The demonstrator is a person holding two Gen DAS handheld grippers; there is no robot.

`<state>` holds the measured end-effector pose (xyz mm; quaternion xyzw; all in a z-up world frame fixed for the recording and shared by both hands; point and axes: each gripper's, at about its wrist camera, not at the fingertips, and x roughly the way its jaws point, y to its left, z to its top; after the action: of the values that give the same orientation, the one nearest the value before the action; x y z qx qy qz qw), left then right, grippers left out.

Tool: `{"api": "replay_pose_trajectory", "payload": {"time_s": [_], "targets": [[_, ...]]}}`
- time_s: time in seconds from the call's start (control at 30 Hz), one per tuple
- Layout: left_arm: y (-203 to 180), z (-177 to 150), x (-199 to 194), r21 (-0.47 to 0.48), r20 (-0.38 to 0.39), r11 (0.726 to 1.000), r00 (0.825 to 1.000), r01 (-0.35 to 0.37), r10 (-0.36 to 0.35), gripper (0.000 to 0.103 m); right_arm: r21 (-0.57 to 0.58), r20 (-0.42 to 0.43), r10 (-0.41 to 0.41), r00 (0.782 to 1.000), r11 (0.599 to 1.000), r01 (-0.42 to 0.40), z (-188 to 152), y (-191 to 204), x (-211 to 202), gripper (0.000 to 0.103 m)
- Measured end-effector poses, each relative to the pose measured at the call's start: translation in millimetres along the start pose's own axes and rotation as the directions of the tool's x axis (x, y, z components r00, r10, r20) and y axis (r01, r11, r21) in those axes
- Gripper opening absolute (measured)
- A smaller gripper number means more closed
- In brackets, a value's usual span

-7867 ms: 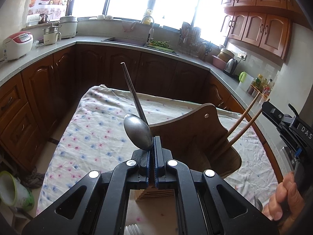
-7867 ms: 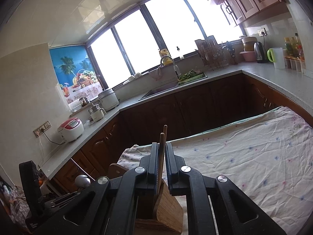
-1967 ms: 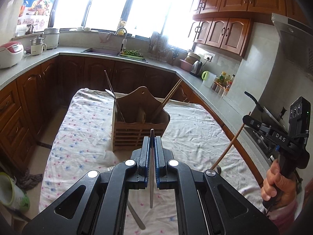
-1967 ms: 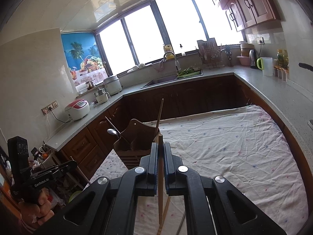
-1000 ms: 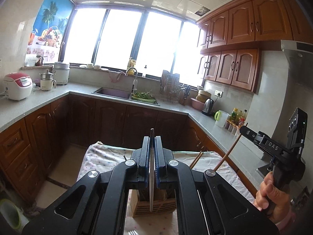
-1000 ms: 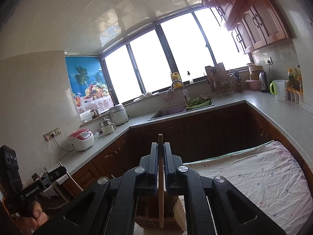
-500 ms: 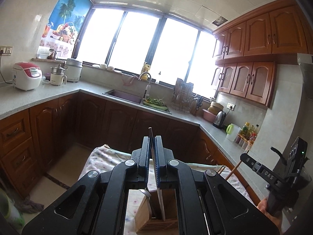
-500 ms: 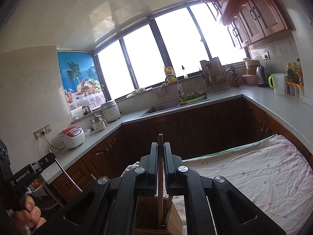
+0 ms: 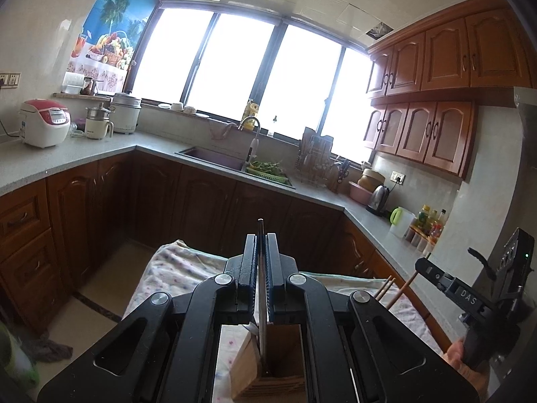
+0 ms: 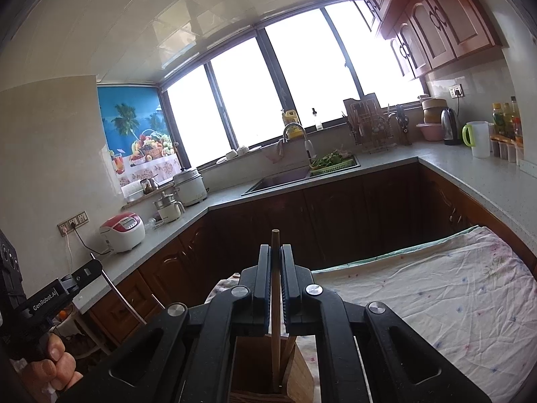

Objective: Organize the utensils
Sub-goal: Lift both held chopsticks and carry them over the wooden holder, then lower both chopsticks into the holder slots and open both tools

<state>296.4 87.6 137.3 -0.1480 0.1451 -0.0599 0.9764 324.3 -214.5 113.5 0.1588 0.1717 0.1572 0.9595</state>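
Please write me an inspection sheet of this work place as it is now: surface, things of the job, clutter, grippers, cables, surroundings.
Surface: table covered with a flowered cloth.
Job's things: wooden utensil holder stands on the table; a metal utensil and a chopstick each reach down into it; two more chopstick tips show in the left wrist view.
Clutter: nothing seen on the visible cloth.
Grippers: left gripper shut on the metal utensil; right gripper shut on the chopstick.
Cables: one from the rice cooker to a wall socket.
Surroundings: kitchen counter, sink, windows, wooden cabinets.
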Motion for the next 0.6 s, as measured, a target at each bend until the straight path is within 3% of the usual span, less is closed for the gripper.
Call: {"api": "replay_pose_trajectory", "payload": {"time_s": [0.37, 0.6], "targets": [[1, -45, 30, 0.001, -0.144, 1.0, 0.99, -0.001, 0.001, 0.004, 0.013, -0.113, -0.002, 0.994, 1.0, 0.004, -25, -8, 24, 0.005], [0, -46, 30, 0.02, -0.15, 1.0, 0.989, -0.013, 0.016, 0.004, 0.026, -0.124, -0.006, 0.992, 1.0, 0.009, -26, -14, 24, 0.005]]}}
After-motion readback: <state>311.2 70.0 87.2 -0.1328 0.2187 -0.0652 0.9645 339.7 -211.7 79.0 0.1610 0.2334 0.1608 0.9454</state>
